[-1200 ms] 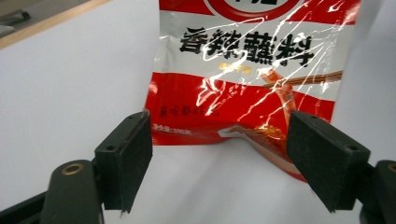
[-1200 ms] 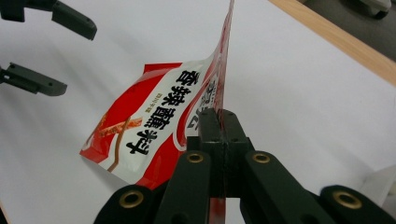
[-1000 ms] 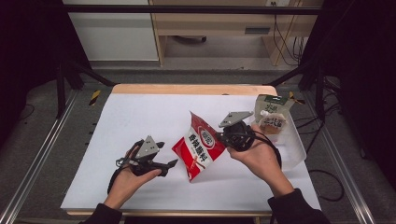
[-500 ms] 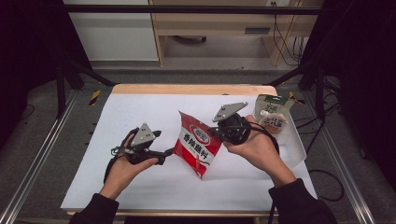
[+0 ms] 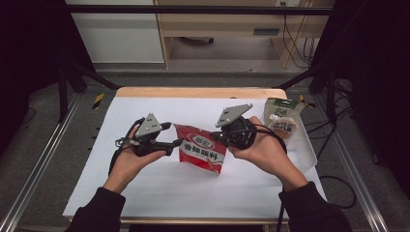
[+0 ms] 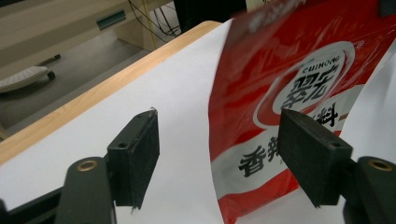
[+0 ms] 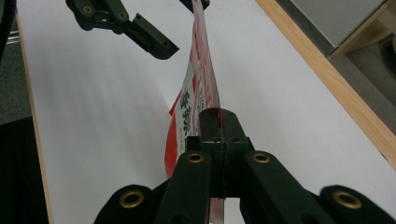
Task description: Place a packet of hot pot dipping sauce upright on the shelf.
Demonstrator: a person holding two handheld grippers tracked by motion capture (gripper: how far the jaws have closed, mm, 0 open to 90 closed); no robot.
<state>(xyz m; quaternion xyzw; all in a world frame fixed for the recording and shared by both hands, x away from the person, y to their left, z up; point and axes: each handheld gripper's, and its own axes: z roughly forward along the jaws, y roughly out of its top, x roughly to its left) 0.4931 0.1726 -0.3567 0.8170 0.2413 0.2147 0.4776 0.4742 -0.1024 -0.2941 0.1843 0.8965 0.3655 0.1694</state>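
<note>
Right gripper view, jaws clamping red pouch (image 7: pixel 198 100)

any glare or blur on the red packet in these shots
High view: even light, red packet sharp, dark room edges. Left gripper view: packet close, soft glare streaks on its glossy film, upper edge slightly blurred. Right gripper view: packet seen edge-on, print smeared, its far end soft.

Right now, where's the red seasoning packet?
In the high view the red seasoning packet sits mid-table above the white sheet, pinched at its right edge by the right tool, with the left tool at its left edge.
</note>
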